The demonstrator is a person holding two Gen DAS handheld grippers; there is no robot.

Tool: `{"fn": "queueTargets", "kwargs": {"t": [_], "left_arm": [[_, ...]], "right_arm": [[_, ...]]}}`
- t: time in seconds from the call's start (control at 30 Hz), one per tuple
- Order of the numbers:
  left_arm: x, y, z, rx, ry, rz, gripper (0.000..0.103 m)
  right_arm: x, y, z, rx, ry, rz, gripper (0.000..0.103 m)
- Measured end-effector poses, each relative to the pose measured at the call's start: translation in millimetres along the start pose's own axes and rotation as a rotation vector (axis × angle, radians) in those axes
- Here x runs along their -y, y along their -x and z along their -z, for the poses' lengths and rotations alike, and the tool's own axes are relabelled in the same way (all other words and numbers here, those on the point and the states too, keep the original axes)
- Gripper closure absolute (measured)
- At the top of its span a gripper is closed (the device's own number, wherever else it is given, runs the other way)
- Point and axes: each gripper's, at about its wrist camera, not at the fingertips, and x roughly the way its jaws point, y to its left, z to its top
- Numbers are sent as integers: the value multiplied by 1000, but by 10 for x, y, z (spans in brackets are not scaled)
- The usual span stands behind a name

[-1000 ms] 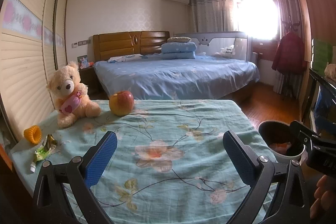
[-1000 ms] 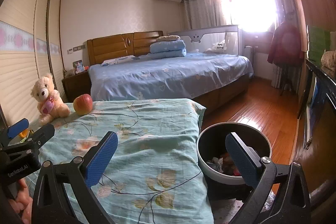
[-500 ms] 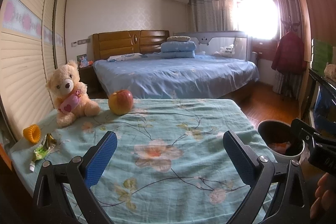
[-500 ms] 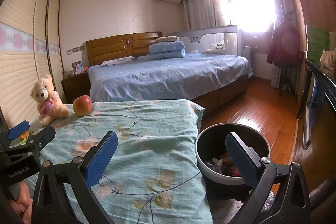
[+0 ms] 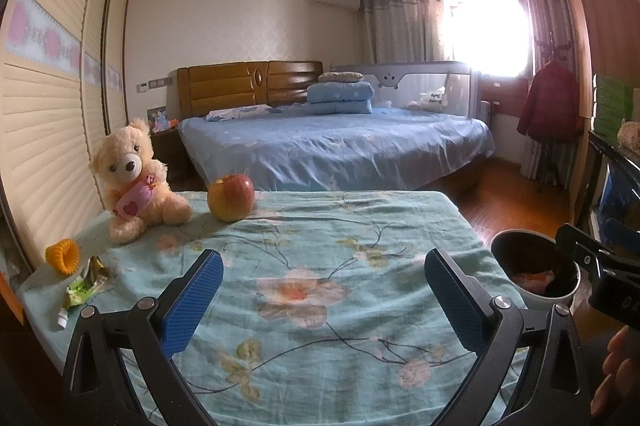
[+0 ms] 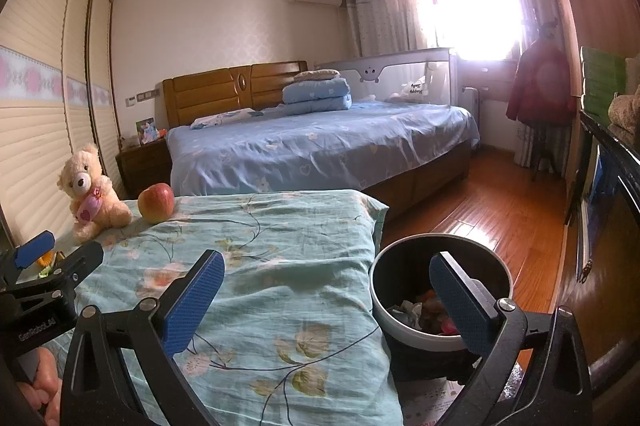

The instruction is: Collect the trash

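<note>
Almost nothing differs from a second ago: both claws hover in nearly the same poses, and the scene has barely shifted in either view. The left claw [image 5: 320,300] stands with its blue pads wide apart and empty over the bench covered in a teal floral cloth [image 5: 320,266]. The crumpled green-and-white snack wrapper [image 5: 82,288] lies at the cloth's left edge, well left of that claw, just beside an orange coiled hair tie [image 5: 62,255]. The right claw [image 6: 326,302], likewise spread and empty, hangs above the round white bin with a black liner [image 6: 416,330], which holds scraps.
</note>
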Motion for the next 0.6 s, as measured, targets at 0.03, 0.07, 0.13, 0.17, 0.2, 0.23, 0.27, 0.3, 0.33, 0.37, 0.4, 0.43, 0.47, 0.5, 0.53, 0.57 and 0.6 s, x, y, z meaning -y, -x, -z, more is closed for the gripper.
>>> {"fn": "queueTargets", "kwargs": {"t": [0.03, 0.07, 0.13, 0.17, 0.2, 0.23, 0.27, 0.3, 0.33, 0.37, 0.4, 0.43, 0.47, 0.5, 0.53, 0.57, 0.6], "left_arm": [[1, 0, 3, 0, -1, 0, 1], [-1, -2, 6, 0, 0, 2, 1], [-3, -2, 6, 1, -1, 2, 1], [-4, -5, 6, 0, -1, 4, 1], [-6, -8, 7, -2, 0, 5, 1], [-11, -8, 10, -2, 0, 7, 1], [-11, -8, 10, -1, 0, 8, 1], [-12, -10, 10, 0, -1, 6, 1], [-11, -8, 9, -1, -1, 7, 1], [-12, -8, 10, -1, 0, 9, 1], [-15, -12, 8, -1, 1, 9, 1], [-15, -11, 6, -1, 0, 9, 1], [-17, -11, 6, -1, 0, 10, 1], [-16, -10, 6, -1, 1, 9, 1], [-23, -18, 3, -1, 1, 9, 1], [-15, -12, 7, -2, 1, 10, 1], [-14, -10, 8, -2, 1, 10, 1]], "right_arm": [[0, 0, -2, 0, 0, 0, 0], [0, 0, -3, 0, 1, 1, 0], [2, -1, -2, 0, 1, 1, 0], [3, -2, -2, 0, 1, 0, 0], [1, 0, 2, 0, 1, 1, 0], [1, 0, 3, 0, 0, 2, 0], [3, -1, -2, -1, -1, 1, 0], [1, 1, 3, -1, -1, -1, 0], [2, 2, 0, -1, -1, -1, 0], [0, 2, 3, 1, 0, 1, 0], [1, 1, 3, 1, 1, 1, 0], [2, 1, 4, 0, 1, 1, 0], [2, 2, 4, 1, 0, 0, 0], [3, 2, 2, 2, 0, -1, 0], [7, 6, -5, 2, 0, 0, 0], [7, 7, -4, 2, 0, 0, 0], [8, 7, -4, 2, 0, 0, 0]]}}
